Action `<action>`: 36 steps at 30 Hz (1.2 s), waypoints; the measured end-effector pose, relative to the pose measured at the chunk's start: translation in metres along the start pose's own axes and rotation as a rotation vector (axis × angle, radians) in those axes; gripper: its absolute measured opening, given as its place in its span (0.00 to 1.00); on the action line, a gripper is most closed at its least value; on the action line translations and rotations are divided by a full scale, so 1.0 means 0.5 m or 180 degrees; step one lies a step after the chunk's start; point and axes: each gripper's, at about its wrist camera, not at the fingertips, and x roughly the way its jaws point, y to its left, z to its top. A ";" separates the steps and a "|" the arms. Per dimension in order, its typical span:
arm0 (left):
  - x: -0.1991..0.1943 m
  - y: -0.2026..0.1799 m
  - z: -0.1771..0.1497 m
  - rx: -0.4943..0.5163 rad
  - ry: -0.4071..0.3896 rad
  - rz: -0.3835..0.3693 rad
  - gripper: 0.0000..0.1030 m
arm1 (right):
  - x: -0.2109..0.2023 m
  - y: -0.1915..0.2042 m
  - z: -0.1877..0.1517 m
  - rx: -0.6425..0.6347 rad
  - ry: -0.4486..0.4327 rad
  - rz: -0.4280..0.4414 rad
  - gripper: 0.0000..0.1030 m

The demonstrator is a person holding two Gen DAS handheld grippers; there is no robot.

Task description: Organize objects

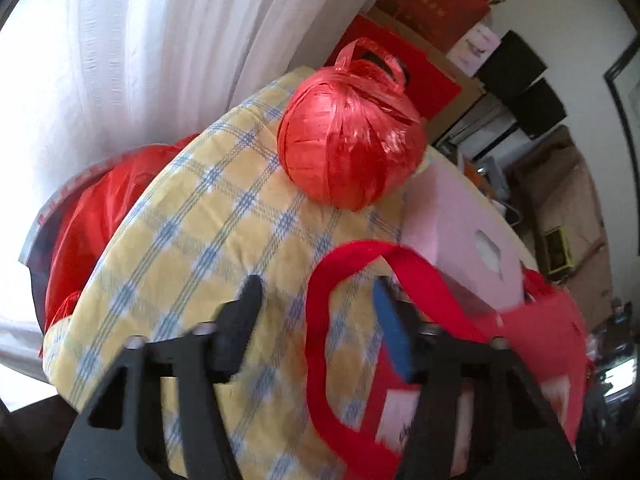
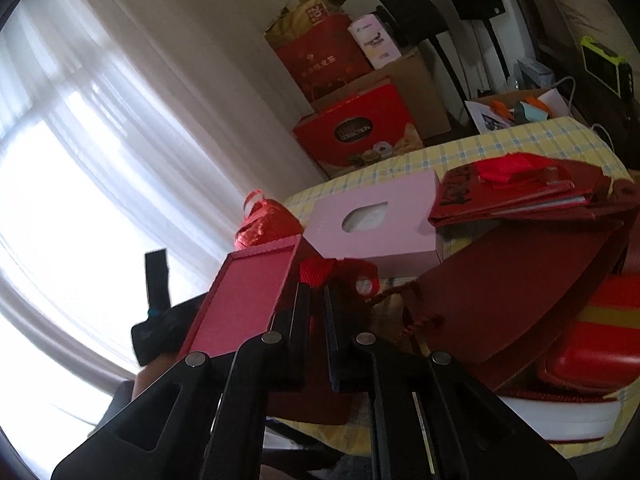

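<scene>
Red bag (image 1: 536,332), soft and light, sags at four o'clock; its handle (image 1: 404,260) suits grasping. Left gripper (image 1: 316,300) stands released; right gripper (image 2: 318,312) pinches red fabric (image 2: 320,270).

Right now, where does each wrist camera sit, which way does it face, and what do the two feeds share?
Left wrist: on the left gripper, tilted down over the checked tablecloth toward the red twine ball and curtain; its own two fingers show, standing open, a red strap looping by them.
Right wrist: on the right gripper, facing across the table toward stacked boxes; its fingers are pinched on a red gift bag, and the other gripper shows at left.
Shared: twine ball, pink box, tablecloth, curtain.
</scene>
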 end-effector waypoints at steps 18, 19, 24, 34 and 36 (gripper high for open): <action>-0.110 0.009 0.021 0.0155 -0.0441 0.0388 0.00 | 0.113 0.061 0.001 -0.0821 0.0723 -0.0723 0.11; -0.123 0.007 0.025 0.0177 -0.0507 0.0397 0.00 | 0.117 0.065 0.000 -0.0868 0.0660 -0.0793 0.10; -0.221 0.001 0.025 0.0210 -0.0855 0.0296 0.00 | 0.109 0.048 0.017 -0.0606 0.0415 -0.0696 0.10; -0.343 -0.014 0.042 0.0283 -0.1203 0.0148 0.00 | -0.002 0.020 0.091 -0.0316 -0.0337 -0.0998 0.10; -0.364 -0.022 0.043 0.0327 -0.1244 0.0110 0.00 | -0.025 0.019 0.107 -0.0298 -0.0437 -0.1016 0.10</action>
